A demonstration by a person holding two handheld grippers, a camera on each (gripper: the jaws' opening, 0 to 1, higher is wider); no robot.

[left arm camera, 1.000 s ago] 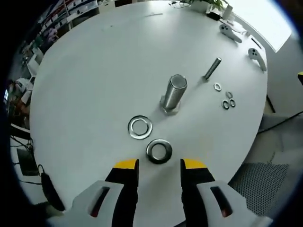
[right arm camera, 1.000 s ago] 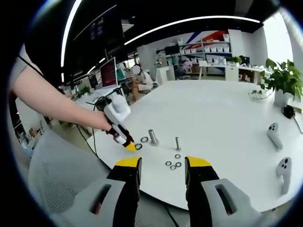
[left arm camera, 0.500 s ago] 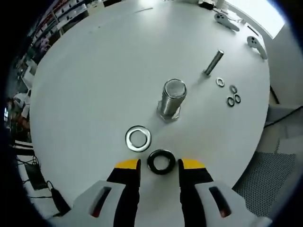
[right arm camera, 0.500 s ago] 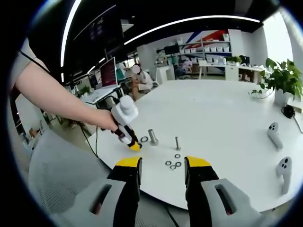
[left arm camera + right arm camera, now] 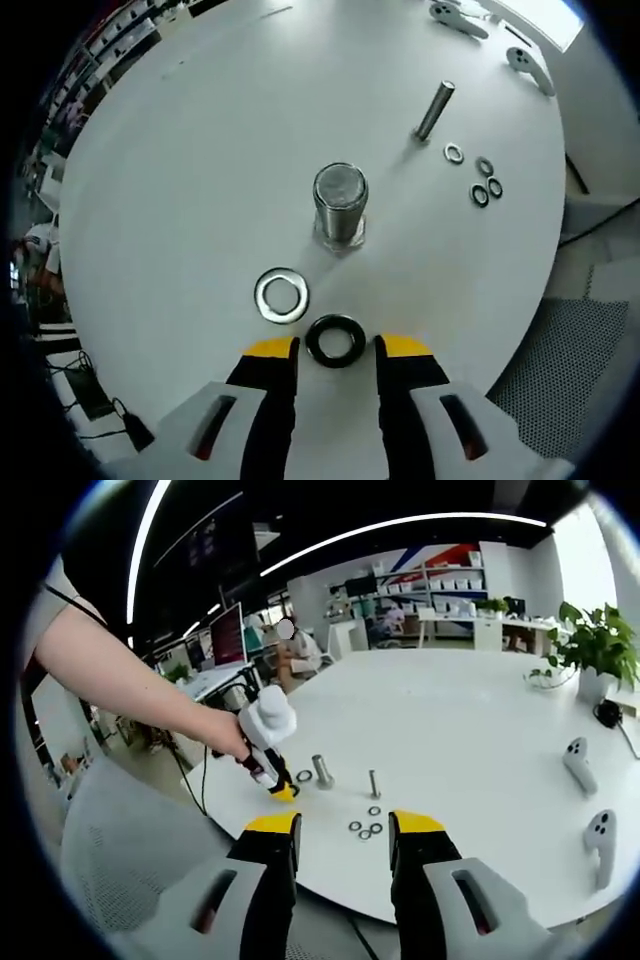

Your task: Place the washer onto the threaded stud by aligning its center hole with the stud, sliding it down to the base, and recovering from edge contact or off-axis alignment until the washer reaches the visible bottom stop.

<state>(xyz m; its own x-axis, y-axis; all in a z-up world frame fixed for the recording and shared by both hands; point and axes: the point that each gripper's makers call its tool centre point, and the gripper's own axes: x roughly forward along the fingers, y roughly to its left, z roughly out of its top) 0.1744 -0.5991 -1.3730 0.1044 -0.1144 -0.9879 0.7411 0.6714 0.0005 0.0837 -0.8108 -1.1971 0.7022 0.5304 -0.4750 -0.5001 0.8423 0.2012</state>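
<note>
The dark washer lies flat on the white surface, now sitting right between the yellow tips of the left gripper. A second ago it lay clear ahead of those tips; the left gripper has closed in until the jaws straddle it on both sides. The jaws are spread, not yet pinching, with a sliver of surface showing on each side of the ring.

At about 10 o'clock from it, just beside, rests a bright washer. At 12 o'clock, a little farther off, stands the large threaded stud on its hex base, upright and bare. Out toward 1 o'clock a thinner stud stands, with small washers scattered near it.

In the right gripper view, the right gripper hangs well back from the surface edge, jaws parted and empty, looking across at the person's hand working the left gripper over the washers.

The approach looks finished; judging from this, the next move is to close on the ring's rim, which may be tricky with it lying flat.
</note>
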